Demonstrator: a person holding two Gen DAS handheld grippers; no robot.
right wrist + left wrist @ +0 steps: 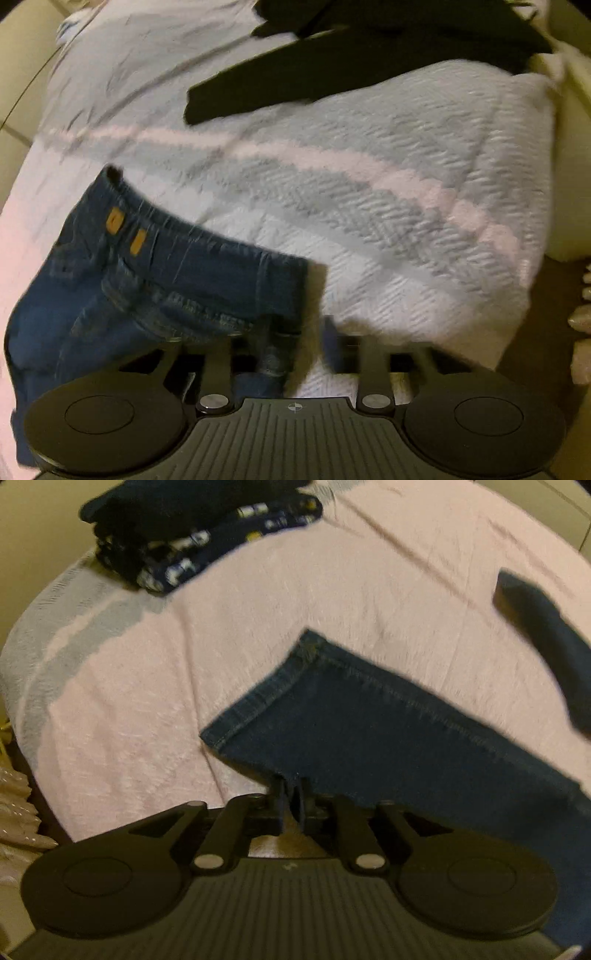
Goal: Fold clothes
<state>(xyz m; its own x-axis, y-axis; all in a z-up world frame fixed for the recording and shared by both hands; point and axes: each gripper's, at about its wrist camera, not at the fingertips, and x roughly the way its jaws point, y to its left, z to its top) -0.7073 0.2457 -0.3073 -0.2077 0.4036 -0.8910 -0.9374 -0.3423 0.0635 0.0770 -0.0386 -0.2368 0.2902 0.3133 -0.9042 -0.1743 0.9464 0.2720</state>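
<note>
Jeans (369, 731): lie on the pink and grey blanket (147, 701); leg hem points toward the folded stack, waistband (177, 236) end shows in the right view.
Left gripper (291, 794): clenched on the near edge of the jeans leg, just behind the hem.
Right gripper (306, 343): fingers spread apart; the left finger (273, 354) touches denim at the waistband corner, the right finger (332, 343) sits over bare blanket.
Folded stack (192, 542): dark clothes at the far left blanket edge, well apart from the hem.
Black garment (351, 62): spread at the far edge, apart from the waistband.
Open room: bare blanket between hem and stack, and right of the waistband.
</note>
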